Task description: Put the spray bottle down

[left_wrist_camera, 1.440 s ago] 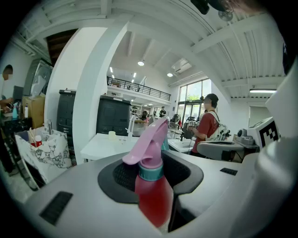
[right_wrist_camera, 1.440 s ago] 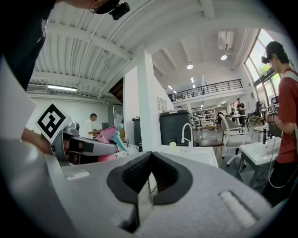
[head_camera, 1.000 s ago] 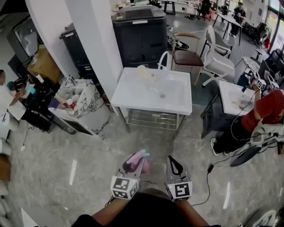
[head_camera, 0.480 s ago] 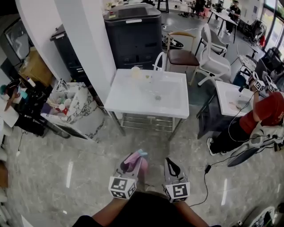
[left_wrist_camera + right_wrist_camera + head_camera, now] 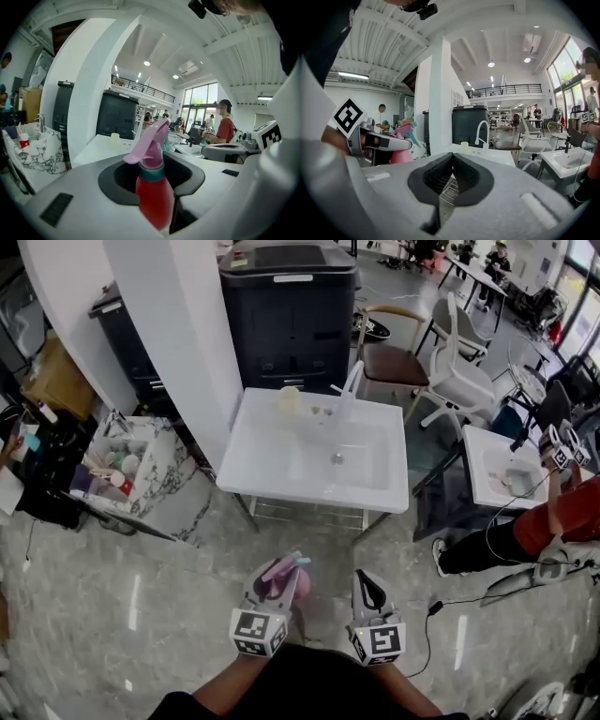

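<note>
The spray bottle (image 5: 154,197) has a red body, a teal collar and a pink trigger head. It stands upright between the jaws of my left gripper (image 5: 157,187), which is shut on its body. From the head view the bottle (image 5: 284,575) and left gripper (image 5: 279,579) hover over the floor, short of the white sink table (image 5: 272,465). My right gripper (image 5: 368,590) is beside it to the right, shut and empty. In the right gripper view, those jaws (image 5: 451,180) meet with nothing between them, and the bottle (image 5: 399,140) shows at the left.
The sink table carries a white faucet (image 5: 349,382) and a small cup (image 5: 288,399). A white pillar (image 5: 178,334) and a dark cabinet (image 5: 291,306) stand behind it. A marble-patterned bin (image 5: 173,474) sits to the left; chairs (image 5: 398,357), a second sink (image 5: 492,442) and a person in red (image 5: 567,517) to the right.
Both grippers have travelled forward toward the sink table, which now sits closer and larger in the head view. The bottle stays in the left gripper's hold.
</note>
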The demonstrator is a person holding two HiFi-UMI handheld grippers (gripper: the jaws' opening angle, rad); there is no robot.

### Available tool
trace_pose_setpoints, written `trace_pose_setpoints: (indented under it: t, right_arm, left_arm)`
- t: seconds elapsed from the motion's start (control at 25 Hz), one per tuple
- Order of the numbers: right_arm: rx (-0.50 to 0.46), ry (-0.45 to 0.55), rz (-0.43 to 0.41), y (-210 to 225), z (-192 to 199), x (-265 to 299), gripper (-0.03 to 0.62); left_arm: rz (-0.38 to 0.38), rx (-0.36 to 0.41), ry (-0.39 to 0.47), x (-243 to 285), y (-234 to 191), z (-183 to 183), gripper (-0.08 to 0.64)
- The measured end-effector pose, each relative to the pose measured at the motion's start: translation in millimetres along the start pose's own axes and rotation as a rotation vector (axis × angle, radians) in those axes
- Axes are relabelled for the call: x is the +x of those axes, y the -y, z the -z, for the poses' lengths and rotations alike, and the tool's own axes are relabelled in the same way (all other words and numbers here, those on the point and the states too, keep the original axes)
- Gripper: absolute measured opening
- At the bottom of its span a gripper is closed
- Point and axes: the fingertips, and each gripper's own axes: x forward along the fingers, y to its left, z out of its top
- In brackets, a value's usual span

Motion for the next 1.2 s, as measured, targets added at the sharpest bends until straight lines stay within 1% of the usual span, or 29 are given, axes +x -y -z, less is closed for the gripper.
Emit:
trace_pose_setpoints:
  t: [0.12, 0.2, 0.36, 0.6, 0.68, 0.76, 0.84, 1.04, 1.2]
  right_arm:
    - [-0.006, -0.027, -0.017, -1.7, -9.5, 36.0, -0.003]
    - [-0.004, -0.042, -0.013, -0.9, -16.0, 60.5, -0.003]
    - [0.011, -0.054, 0.024, 2.6, -26.5, 106.1, -0.003]
    - [0.001, -0.044, 0.064, 0.6, -40.8, 159.0, -0.003]
    - [-0.001, -0.036, 0.083, 2.1, -47.1, 169.1, -0.003]
    - [0.003, -0.037, 0.099, 2.1, -52.3, 175.1, -0.003]
    - [0.007, -0.046, 0.113, 2.0, -54.7, 178.8, -0.003]
    - [0.014, -0.062, 0.138, 8.1, -54.0, 188.3, -0.003]
    - [0.022, -0.056, 0.134, 13.3, -54.3, 208.2, -0.003]
  left_arm:
    - [0.011, -0.004, 0.005, 21.1, -27.2, -20.5, 0.16]
    - [0.018, -0.001, 0.006, 35.4, -47.2, -32.8, 0.16]
    - [0.05, 0.066, -0.002, 62.3, -80.8, -50.0, 0.16]
    - [0.112, 0.059, 0.004, 95.4, -121.4, -67.3, 0.159]
    - [0.132, 0.077, 0.015, 106.2, -129.9, -71.8, 0.16]
    - [0.149, 0.115, 0.018, 114.6, -136.9, -74.5, 0.159]
    - [0.15, 0.123, 0.012, 120.8, -145.7, -76.1, 0.16]
    - [0.125, 0.067, 0.019, 129.6, -162.7, -79.5, 0.159]
    - [0.095, 0.075, 0.042, 141.9, -176.3, -86.9, 0.158]
